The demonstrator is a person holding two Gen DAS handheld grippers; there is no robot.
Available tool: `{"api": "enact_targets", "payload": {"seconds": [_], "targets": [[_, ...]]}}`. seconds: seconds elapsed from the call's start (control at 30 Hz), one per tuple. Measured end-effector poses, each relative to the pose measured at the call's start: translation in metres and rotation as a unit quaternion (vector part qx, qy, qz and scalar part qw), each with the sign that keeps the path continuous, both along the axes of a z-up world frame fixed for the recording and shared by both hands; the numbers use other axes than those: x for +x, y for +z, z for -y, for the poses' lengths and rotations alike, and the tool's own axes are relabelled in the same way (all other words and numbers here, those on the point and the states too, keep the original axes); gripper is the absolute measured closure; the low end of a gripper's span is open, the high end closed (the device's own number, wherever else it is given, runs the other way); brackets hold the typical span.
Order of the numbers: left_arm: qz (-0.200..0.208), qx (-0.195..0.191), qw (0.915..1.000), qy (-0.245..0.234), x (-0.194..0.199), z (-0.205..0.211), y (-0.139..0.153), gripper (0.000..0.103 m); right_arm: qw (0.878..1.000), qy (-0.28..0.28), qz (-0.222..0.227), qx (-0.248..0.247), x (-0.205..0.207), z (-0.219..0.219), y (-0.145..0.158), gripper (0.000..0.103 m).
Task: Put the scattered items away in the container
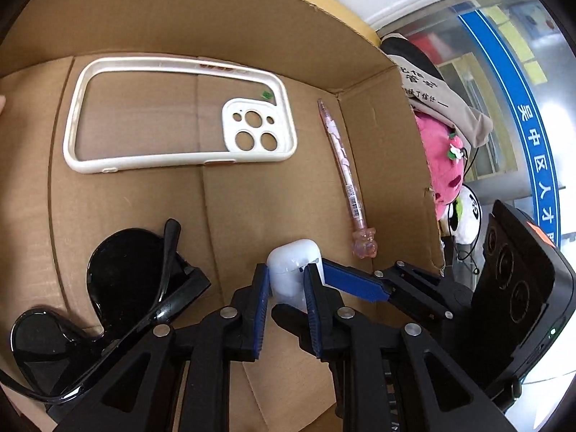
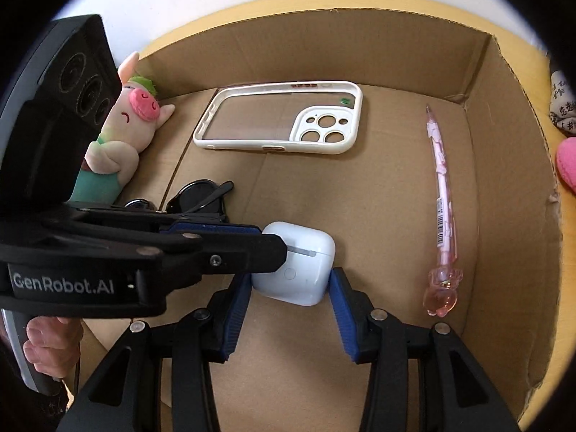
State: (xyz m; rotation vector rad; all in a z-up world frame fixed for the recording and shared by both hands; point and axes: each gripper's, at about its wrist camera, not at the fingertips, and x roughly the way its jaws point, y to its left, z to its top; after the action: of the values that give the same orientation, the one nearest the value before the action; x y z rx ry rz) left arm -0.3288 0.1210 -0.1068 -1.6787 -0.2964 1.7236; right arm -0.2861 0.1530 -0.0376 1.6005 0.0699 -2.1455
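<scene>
A white earbud case [image 1: 289,270] [image 2: 298,268] is inside the cardboard box [image 1: 378,151] [image 2: 511,165], just above its floor. My left gripper [image 1: 286,284] is shut on the case, its fingers pinching both sides. My right gripper [image 2: 289,288] brackets the same case, its blue pads [image 2: 336,284] touching its sides. In the box lie a white phone case [image 1: 180,115] [image 2: 280,118], a pink pen [image 1: 345,176] [image 2: 442,208] and black sunglasses [image 1: 118,288] [image 2: 201,194]. A pig plush [image 2: 122,133] leans at the box's left side.
Outside the box to the right lie a pink plush [image 1: 442,165] [image 2: 567,165] and a grey printed cloth [image 1: 439,100]. The box stands on a yellow surface [image 2: 532,57]. The left gripper's body [image 2: 90,252] crosses the right view.
</scene>
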Motion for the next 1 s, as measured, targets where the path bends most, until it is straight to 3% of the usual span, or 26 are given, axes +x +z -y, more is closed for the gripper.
{"api": "enact_targets", "payload": {"seconds": [0.07, 0.2, 0.23, 0.27, 0.33, 0.37, 0.43, 0.5, 0.53, 0.6, 0.67, 0.77, 0.9, 1.0], "targets": [[-0.015, -0.016, 0.9998, -0.002, 0.005, 0.002, 0.004, 0.079, 1.0, -0.001, 0.0, 0.0, 0.002, -0.001, 0.001, 0.057], [-0.094, -0.066, 0.9932, 0.015, 0.025, 0.017, 0.038, 0.077, 0.999, -0.013, -0.027, 0.011, 0.015, -0.01, 0.017, 0.05], [-0.122, -0.074, 0.9896, 0.019, 0.033, 0.023, 0.05, 0.068, 0.999, -0.017, -0.041, 0.014, 0.022, -0.013, 0.026, 0.05], [-0.156, -0.084, 0.9839, 0.026, 0.043, 0.03, 0.065, 0.051, 0.998, -0.021, -0.057, 0.013, 0.031, -0.016, 0.035, 0.049], [-0.229, -0.101, 0.9668, 0.052, 0.069, 0.048, 0.095, 0.028, 0.995, -0.026, -0.098, 0.005, 0.056, -0.022, 0.059, 0.042], [-0.271, -0.106, 0.9543, 0.066, 0.086, 0.06, 0.111, 0.017, 0.992, -0.028, -0.122, 0.0, 0.071, -0.024, 0.07, 0.035], [-0.34, -0.116, 0.929, 0.088, 0.121, 0.081, 0.133, 0.007, 0.984, -0.045, -0.171, -0.017, 0.107, -0.029, 0.09, 0.024], [-0.401, -0.131, 0.8988, 0.119, 0.159, 0.104, 0.143, 0.0, 0.975, -0.066, -0.207, -0.039, 0.14, -0.033, 0.099, 0.023], [-0.417, -0.138, 0.8882, 0.133, 0.172, 0.114, 0.142, 0.0, 0.97, -0.077, -0.225, -0.047, 0.155, -0.034, 0.099, 0.023], [-0.434, -0.153, 0.8735, 0.159, 0.195, 0.129, 0.13, 0.0, 0.961, -0.097, -0.255, -0.042, 0.177, -0.031, 0.089, 0.023], [-0.441, -0.166, 0.8651, 0.172, 0.212, 0.139, 0.109, 0.0, 0.957, -0.109, -0.267, -0.027, 0.191, -0.022, 0.073, 0.023], [-0.436, -0.192, 0.8606, 0.18, 0.219, 0.144, 0.08, 0.0, 0.952, -0.11, -0.287, 0.0, 0.202, -0.006, 0.052, 0.023], [-0.435, -0.184, 0.8589, 0.199, 0.22, 0.15, 0.052, 0.0, 0.949, -0.1, -0.3, -0.001, 0.205, 0.005, 0.028, 0.023], [-0.467, -0.174, 0.8401, 0.214, 0.225, 0.15, 0.047, 0.0, 0.941, -0.108, -0.321, -0.01, 0.208, 0.005, 0.021, 0.021]]}}
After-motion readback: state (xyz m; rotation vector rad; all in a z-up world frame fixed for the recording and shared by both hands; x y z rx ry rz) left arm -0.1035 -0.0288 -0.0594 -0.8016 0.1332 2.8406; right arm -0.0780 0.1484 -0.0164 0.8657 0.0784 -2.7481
